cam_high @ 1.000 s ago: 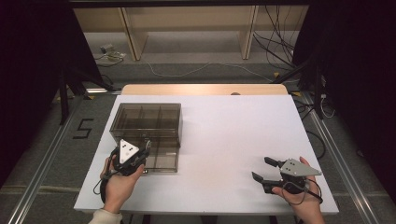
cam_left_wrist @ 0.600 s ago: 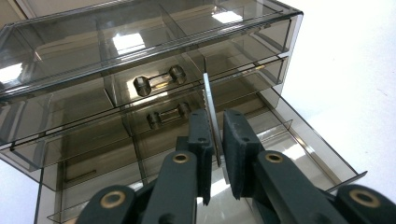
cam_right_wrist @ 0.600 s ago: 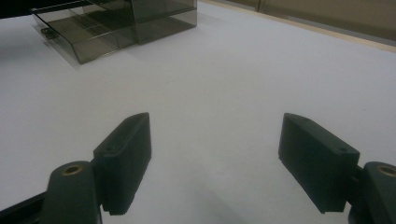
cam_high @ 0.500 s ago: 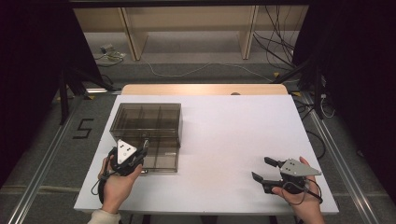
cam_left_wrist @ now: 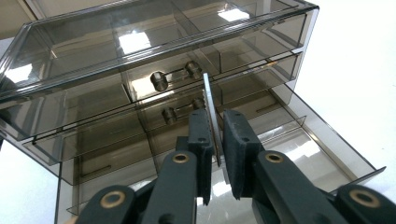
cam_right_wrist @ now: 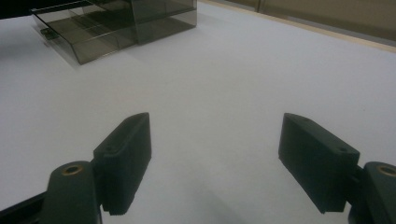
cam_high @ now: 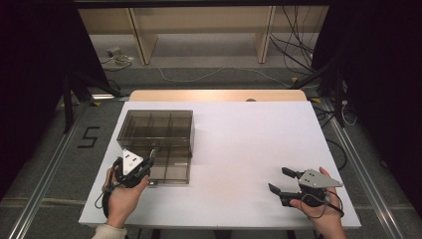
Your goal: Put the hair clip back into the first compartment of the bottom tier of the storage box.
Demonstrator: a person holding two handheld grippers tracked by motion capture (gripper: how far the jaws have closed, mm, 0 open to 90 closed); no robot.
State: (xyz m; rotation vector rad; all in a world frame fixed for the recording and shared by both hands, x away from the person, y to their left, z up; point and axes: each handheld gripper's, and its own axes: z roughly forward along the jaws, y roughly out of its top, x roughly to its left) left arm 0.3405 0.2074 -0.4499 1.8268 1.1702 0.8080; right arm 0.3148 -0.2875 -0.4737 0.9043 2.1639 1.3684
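Note:
A smoky clear drawer box [cam_high: 157, 130] stands on the left half of the white table [cam_high: 249, 134], with its bottom drawer [cam_high: 171, 172] pulled out toward me. My left gripper [cam_high: 148, 158] hovers at the drawer's front left corner, shut on a thin flat clear plate [cam_left_wrist: 208, 100] that stands edge-on between its pads. In the left gripper view the plate rises in front of the box [cam_left_wrist: 140, 46], above the divided open drawer [cam_left_wrist: 303, 144]. My right gripper [cam_high: 278, 180] rests near the table's front right, open with nothing in it. Its jaws stand wide over bare table [cam_right_wrist: 215, 130].
The box [cam_right_wrist: 163, 14] and its open drawer [cam_right_wrist: 93, 32] lie far off in the right gripper view. A wooden strip [cam_high: 219, 95] runs along the table's far edge. Cables and shelf legs [cam_high: 263, 35] are on the floor beyond. Metal rails [cam_high: 45, 174] flank the table.

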